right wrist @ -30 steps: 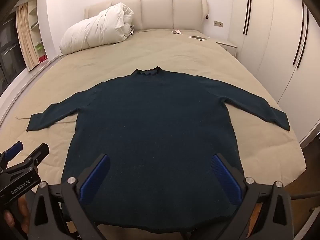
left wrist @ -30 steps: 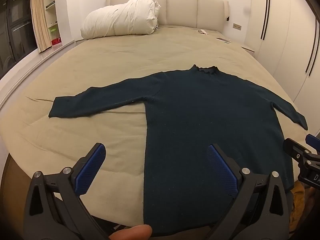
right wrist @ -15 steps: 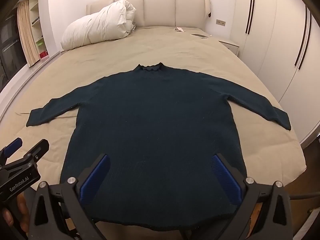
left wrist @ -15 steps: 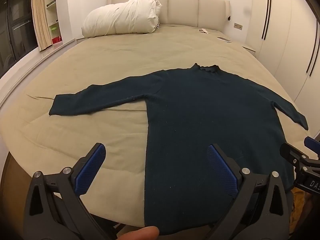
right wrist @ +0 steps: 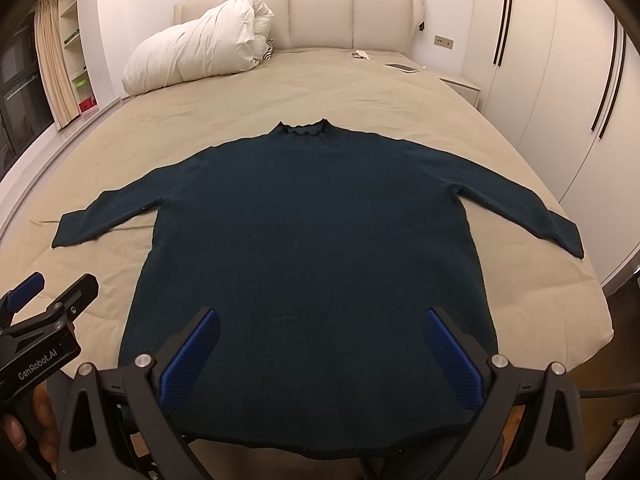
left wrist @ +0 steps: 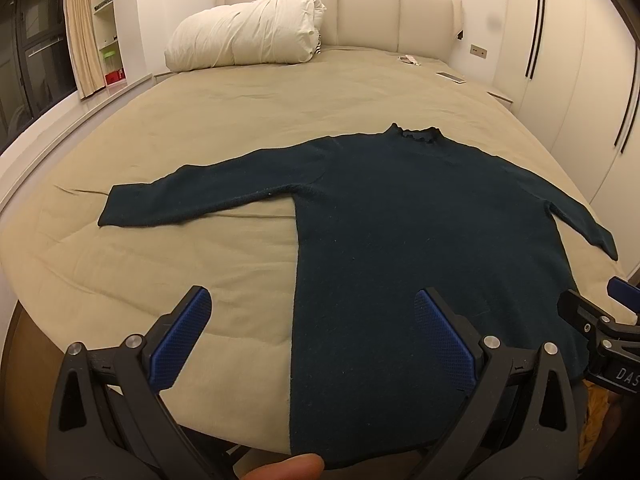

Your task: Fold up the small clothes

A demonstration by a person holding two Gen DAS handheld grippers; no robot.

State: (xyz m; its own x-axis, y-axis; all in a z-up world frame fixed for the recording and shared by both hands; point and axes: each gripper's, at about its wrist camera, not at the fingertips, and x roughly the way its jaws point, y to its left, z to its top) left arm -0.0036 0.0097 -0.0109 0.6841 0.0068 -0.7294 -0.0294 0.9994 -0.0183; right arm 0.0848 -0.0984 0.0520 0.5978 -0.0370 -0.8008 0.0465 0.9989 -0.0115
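A dark teal long-sleeved sweater lies flat on the beige bed, both sleeves spread out, its frilled collar pointing toward the headboard. My left gripper hovers open over the sweater's lower left edge, nothing between its blue pads. My right gripper hangs open above the hem's middle, holding nothing. Each gripper appears at the edge of the other's view: the right gripper on the right, the left gripper on the left.
The beige bed reaches its foot edge just under the grippers. A rolled white duvet sits at the headboard's left. A phone and a small object lie at the far right. White wardrobes line the right side.
Both grippers have lifted and drawn back slightly, so the sweater sits a little lower in each view. The sweater has not moved, and both grippers stay open.
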